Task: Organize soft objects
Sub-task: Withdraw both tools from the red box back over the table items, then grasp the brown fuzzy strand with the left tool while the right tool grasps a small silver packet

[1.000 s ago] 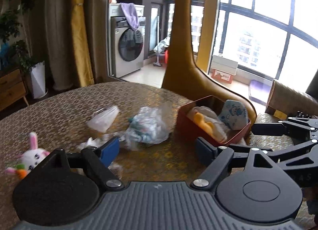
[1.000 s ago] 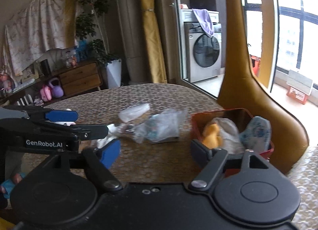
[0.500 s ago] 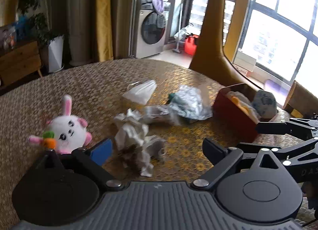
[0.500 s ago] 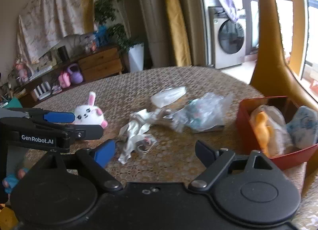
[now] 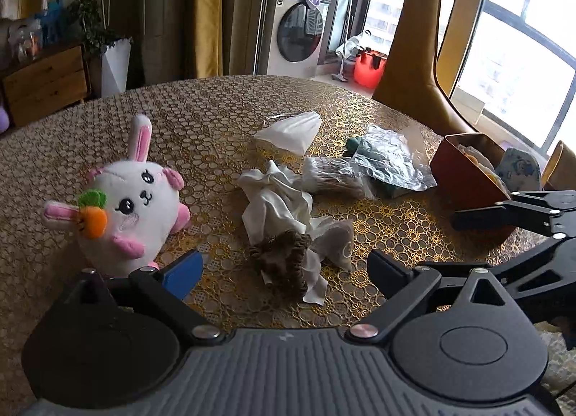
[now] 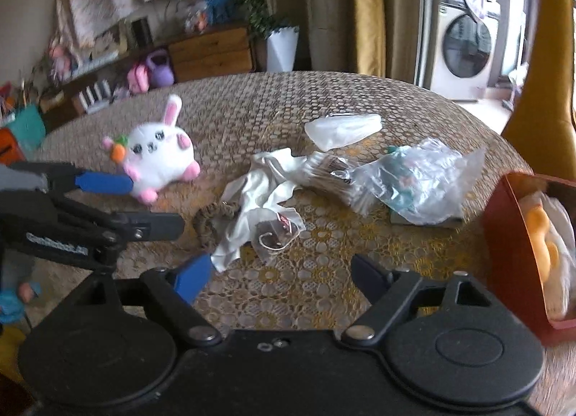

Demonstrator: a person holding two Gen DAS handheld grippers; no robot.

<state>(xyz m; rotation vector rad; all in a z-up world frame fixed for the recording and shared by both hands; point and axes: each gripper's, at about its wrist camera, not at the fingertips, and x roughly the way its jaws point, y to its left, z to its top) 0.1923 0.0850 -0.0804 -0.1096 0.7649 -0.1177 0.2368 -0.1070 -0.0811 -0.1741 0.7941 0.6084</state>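
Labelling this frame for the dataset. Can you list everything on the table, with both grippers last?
plush bunny: 1, white and pink with an orange carrot, table left
crumpled cloth: 1, white, table centre
knitted piece: 1, brown, against the cloth's near edge
folded bag: 1, translucent white, behind the cloth
clear plastic bag: 1, teal contents, right of centre
red box: 1, holds soft items, table right
table: 1, gold lace-pattern cover
left gripper: open, empty
right gripper: open, empty

Round lace-patterned table [image 5: 223, 117] under plush bunny [image 5: 135, 200], crumpled white cloth [image 5: 277, 203], plastic bags [image 5: 390, 160], red box [image 5: 464, 178].
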